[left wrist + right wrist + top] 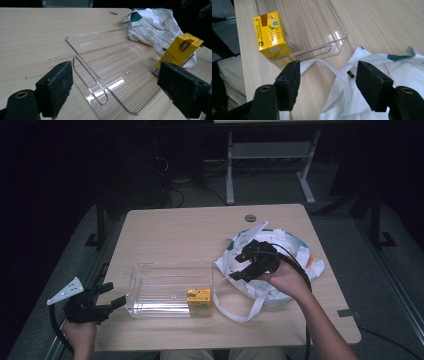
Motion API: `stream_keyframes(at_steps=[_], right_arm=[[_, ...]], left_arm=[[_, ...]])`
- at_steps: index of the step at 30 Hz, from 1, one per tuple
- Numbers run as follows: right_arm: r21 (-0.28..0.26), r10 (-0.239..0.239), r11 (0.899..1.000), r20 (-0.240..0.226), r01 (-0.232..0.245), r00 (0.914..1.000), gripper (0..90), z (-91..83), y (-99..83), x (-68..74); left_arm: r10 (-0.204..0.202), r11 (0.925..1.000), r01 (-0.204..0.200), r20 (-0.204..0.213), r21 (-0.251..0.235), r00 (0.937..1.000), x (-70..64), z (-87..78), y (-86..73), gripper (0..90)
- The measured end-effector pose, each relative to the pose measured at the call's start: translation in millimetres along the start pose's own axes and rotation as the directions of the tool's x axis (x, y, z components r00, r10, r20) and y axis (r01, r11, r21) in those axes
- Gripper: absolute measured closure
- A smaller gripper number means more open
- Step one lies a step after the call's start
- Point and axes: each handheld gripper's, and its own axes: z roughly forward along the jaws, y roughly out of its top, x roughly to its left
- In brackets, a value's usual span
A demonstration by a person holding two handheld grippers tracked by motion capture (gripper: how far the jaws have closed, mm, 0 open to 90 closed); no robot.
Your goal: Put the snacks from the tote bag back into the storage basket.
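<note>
A clear plastic tray (165, 287) (117, 67) (312, 27) lies on the wooden table. A yellow drink carton (199, 301) (178, 51) (270, 35) stands in its near right corner. A white cloth bag (270, 262) (152, 22) (372, 82) lies crumpled to the right, its strap (240, 312) (337, 72) looping toward the tray. My right gripper (245, 265) (328, 85) hovers open over the bag's left edge, nothing between its jaws. My left gripper (111, 296) (115, 87) is open at the table's left edge, pointing at the tray's left end.
The table (190, 230) has a round cable hole (250, 218) at the back. Beyond it stand the legs of another desk (230, 170) on a dark floor. The far half of the tabletop is bare wood.
</note>
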Motion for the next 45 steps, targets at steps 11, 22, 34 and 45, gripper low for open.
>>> stream_keyframes(at_steps=[11, 22, 34, 45], right_arm=[[-0.007, 0.047, 0.999, 0.023, -0.047, 0.9986, 35.2, -2.7, -19.9, -3.7], [-0.019, 0.091, 0.996, 0.036, -0.09, 0.9952, 35.2, -8.0, -38.7, -4.4], [-0.037, 0.139, 0.99, 0.063, -0.137, 0.9883, 35.2, -14.2, -63.8, -4.7], [-0.068, 0.193, 0.98, 0.081, -0.187, 0.9779, 35.3, -22.0, -89.0, -3.7]], left_arm=[[0.0, 1.0, 0.0, -0.001, 0.0, 1.0, -0.4, 0.2, 0.0, 12.7], [0.005, 1.0, -0.005, -0.002, 0.005, 1.0, -0.5, 0.5, 0.0, 12.8], [0.006, 0.9999, -0.006, -0.004, 0.009, 1.0, -0.8, 0.5, 0.0, 12.8], [0.006, 0.9999, -0.006, 0.0, 0.009, 1.0, -1.4, 1.5, -0.1, 12.8]])
